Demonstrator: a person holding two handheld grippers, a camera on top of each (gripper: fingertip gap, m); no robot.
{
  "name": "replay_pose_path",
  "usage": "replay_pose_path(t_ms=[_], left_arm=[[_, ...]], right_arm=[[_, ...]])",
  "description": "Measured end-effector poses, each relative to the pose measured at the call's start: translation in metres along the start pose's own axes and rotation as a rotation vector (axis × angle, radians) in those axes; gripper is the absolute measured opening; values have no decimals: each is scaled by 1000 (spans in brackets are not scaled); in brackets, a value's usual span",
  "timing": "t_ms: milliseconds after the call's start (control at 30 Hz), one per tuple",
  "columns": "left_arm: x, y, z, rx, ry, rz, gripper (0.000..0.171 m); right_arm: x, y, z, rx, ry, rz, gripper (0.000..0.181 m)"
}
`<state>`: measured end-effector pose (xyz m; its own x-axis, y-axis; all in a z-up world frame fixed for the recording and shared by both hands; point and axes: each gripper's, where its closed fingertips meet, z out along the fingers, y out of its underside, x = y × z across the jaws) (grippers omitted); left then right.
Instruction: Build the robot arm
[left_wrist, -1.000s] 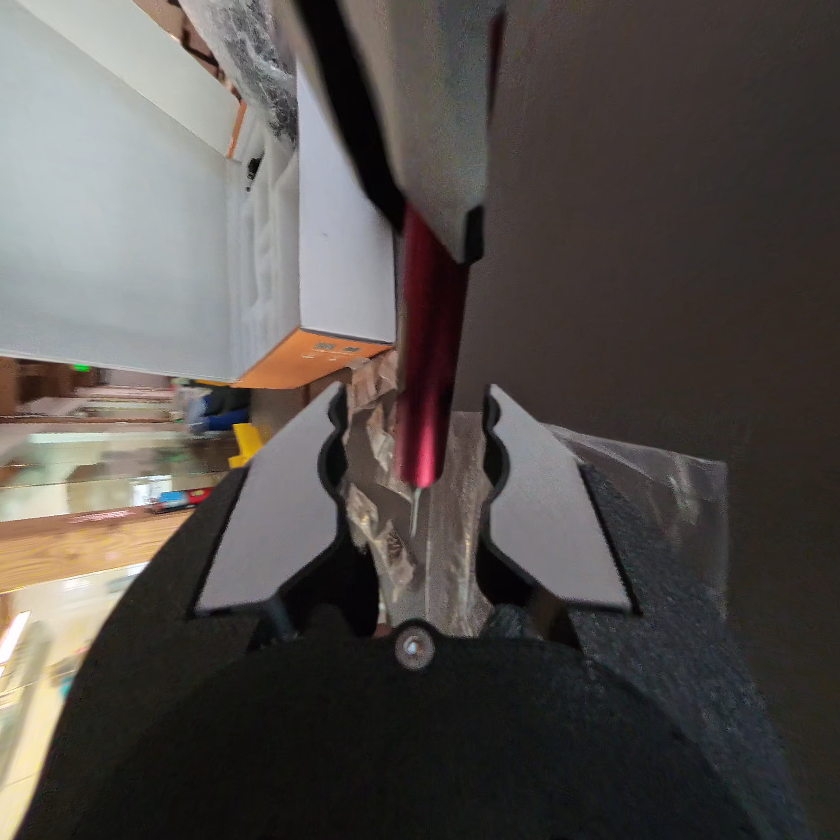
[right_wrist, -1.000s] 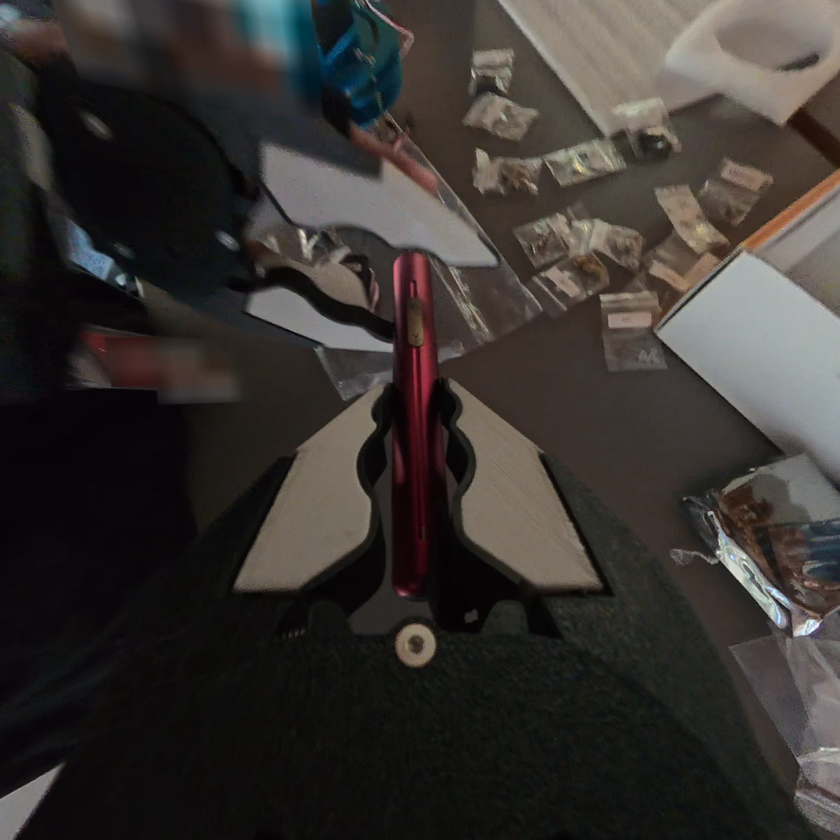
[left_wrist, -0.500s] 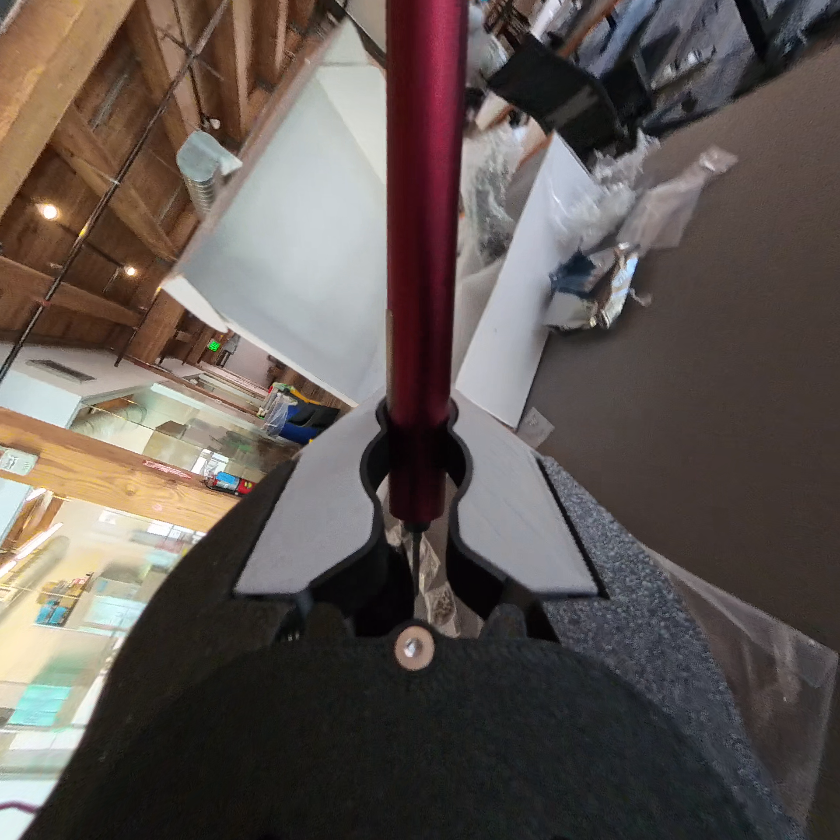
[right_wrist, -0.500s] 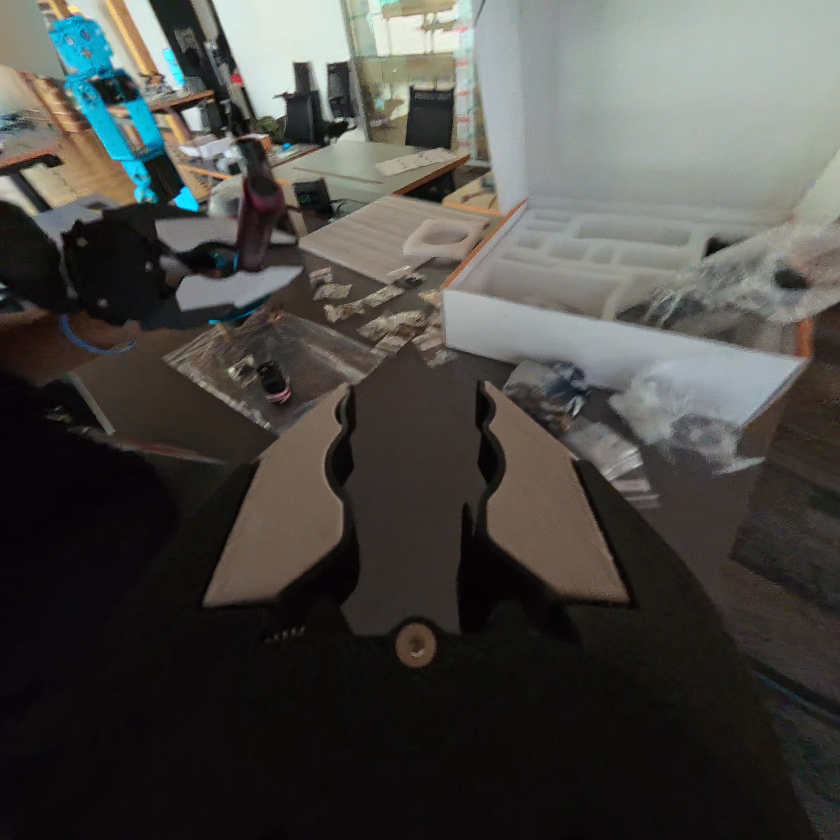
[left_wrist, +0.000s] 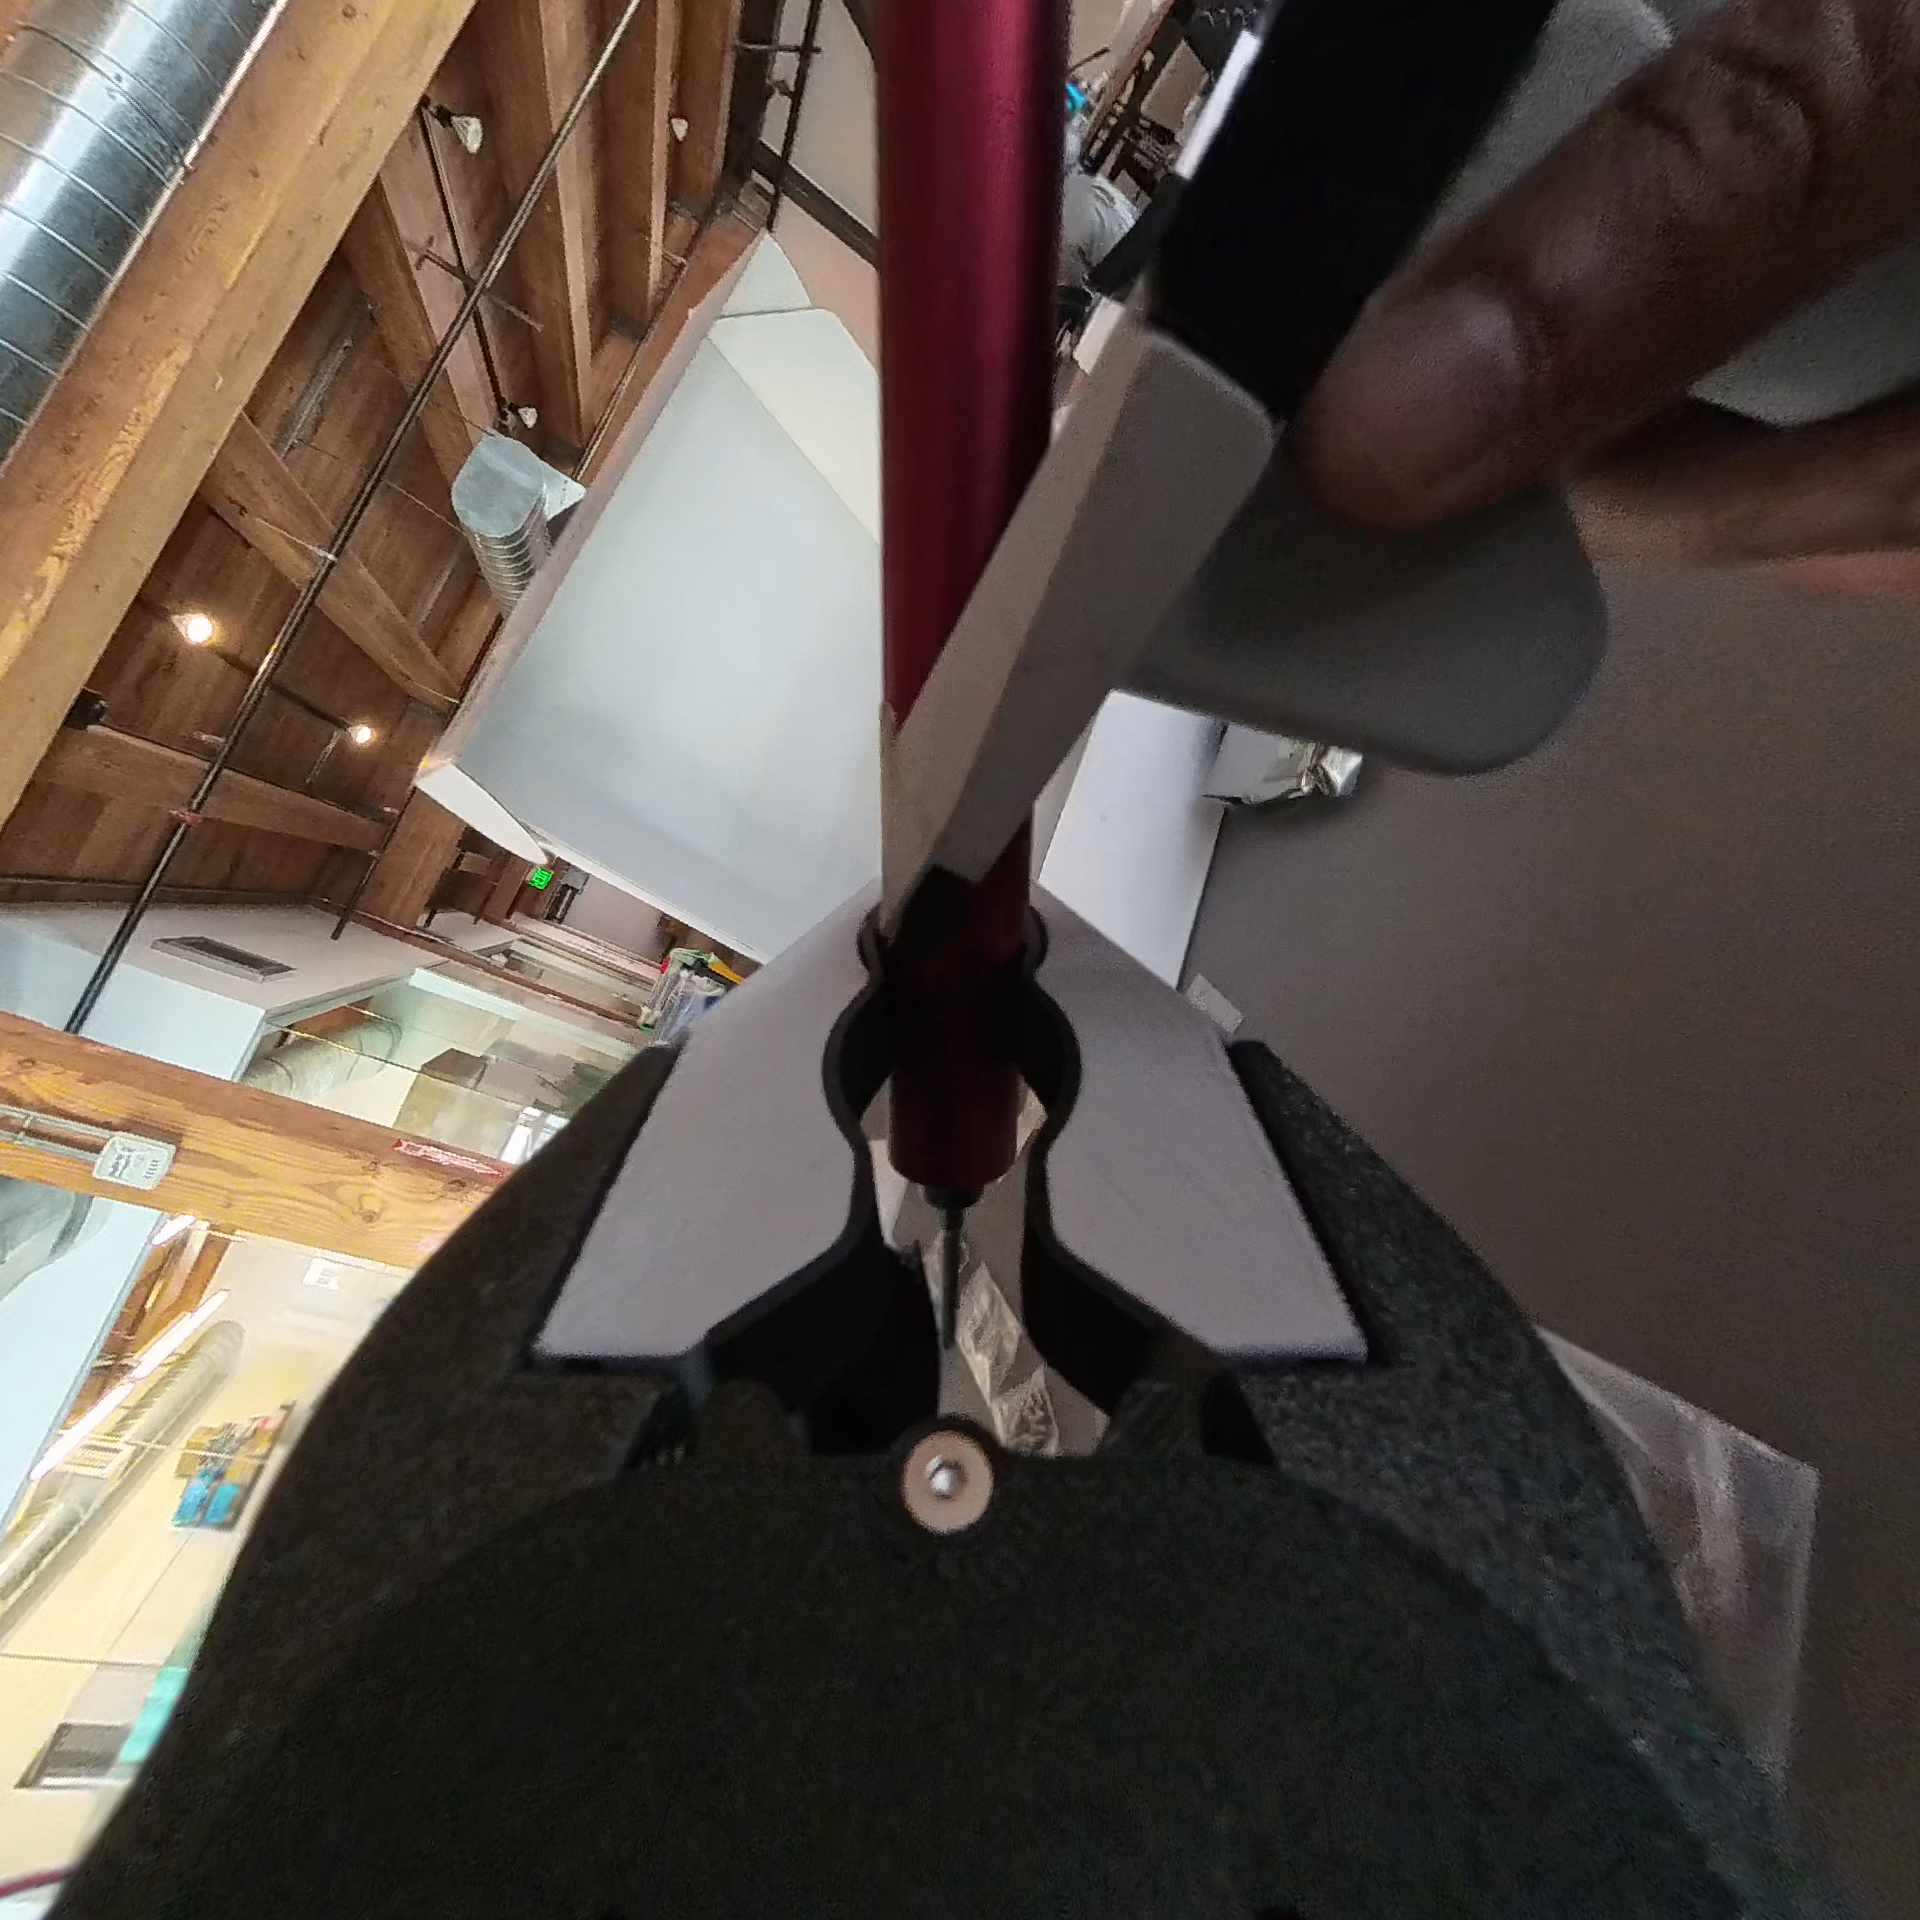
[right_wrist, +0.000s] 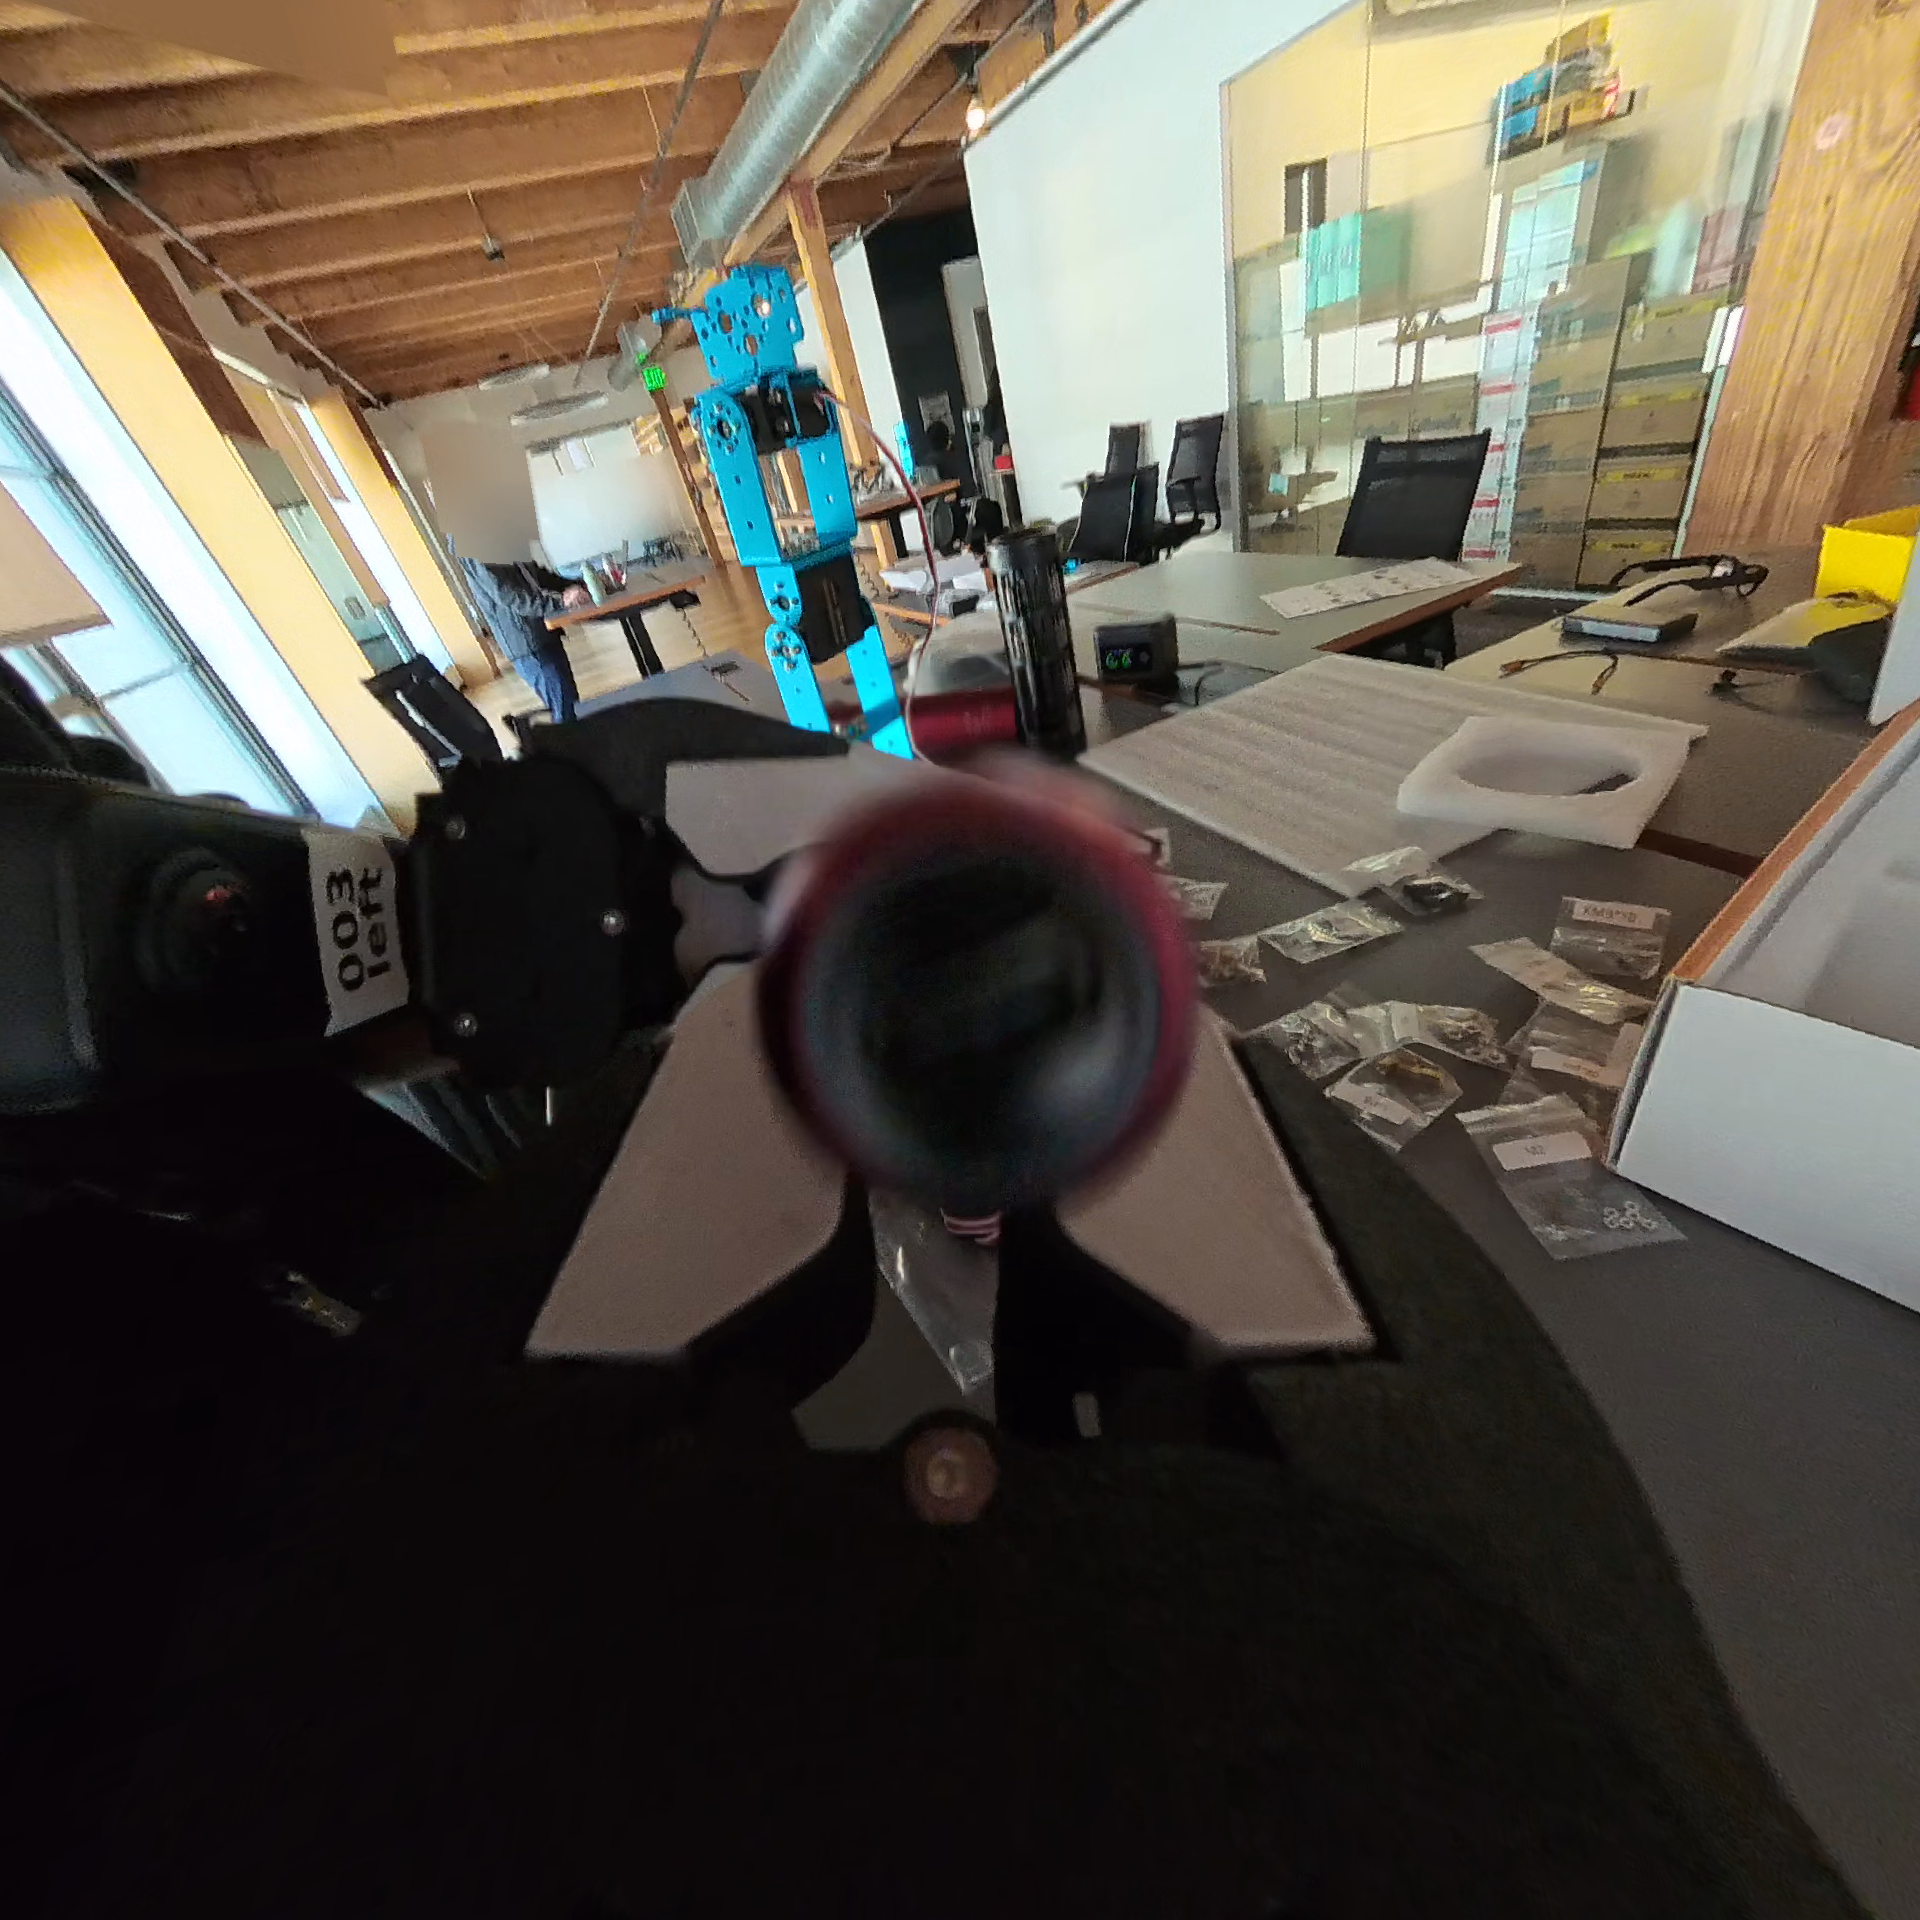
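Two grippers meet on one tool. Left gripper (left_wrist: 951, 1023): its two grey fingers (left_wrist: 727, 1174) are closed around the lower end of a dark red screwdriver (left_wrist: 966, 416), which sits in the rounded notch between them. The thin black bit (left_wrist: 945, 1268) points back toward the camera, and the red shaft runs up and out of the top of the left wrist view. A grey finger of the right gripper (left_wrist: 1049, 634) lies across the shaft just above the left gripper's fingertips; whether it presses on the shaft cannot be told. A person's hand (left_wrist: 1621, 270) rests on that gripper at upper right.

Right gripper (right_wrist: 951, 1091): the round, blurred butt end of the screwdriver (right_wrist: 977, 997) fills the gap between its fingers (right_wrist: 717, 1174), very close to the lens. Whether these fingers clamp the tool or merely flank it cannot be told. The black body of the left gripper (right_wrist: 520, 925) stands just to the left, with a white sticker (right_wrist: 358, 935) on it.

Surroundings: a grey table (right_wrist: 1714, 1403) carries many small clear bags of parts (right_wrist: 1392, 1081), an open white box (right_wrist: 1787, 1132) at right, and a white foam ring (right_wrist: 1538, 779) on a foam sheet (right_wrist: 1247, 748). A blue bracket frame (right_wrist: 800, 520) and a black can (right_wrist: 1034, 634) stand farther back.
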<state>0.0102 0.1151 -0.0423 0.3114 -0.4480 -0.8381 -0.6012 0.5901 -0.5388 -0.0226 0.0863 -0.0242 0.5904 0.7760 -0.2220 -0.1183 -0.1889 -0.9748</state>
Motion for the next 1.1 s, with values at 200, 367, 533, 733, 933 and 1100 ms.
replay_pose_path(t_ms=[200, 367, 533, 733, 933, 1100], left_arm=[[-3, 39, -4, -100, 48, -90, 2], [-1, 41, -5, -96, 67, -68, 0], [6, 32, -6, -81, 84, -80, 0], [8, 48, -12, -137, 90, -104, 3], [13, 146, -95, -367, 268, -615, 42], [72, 194, -145, -547, 436, -762, 57]], right_arm=[[-5, -4, -3, -23, -38, -22, 21], [-7, -2, 7, -67, -45, -70, 22], [-12, 7, 22, -113, -65, -144, 22], [-14, 14, 28, -164, -82, -169, 22], [0, 27, 17, -161, -60, -88, 21], [-7, 73, 36, -246, -123, 90, 22]])
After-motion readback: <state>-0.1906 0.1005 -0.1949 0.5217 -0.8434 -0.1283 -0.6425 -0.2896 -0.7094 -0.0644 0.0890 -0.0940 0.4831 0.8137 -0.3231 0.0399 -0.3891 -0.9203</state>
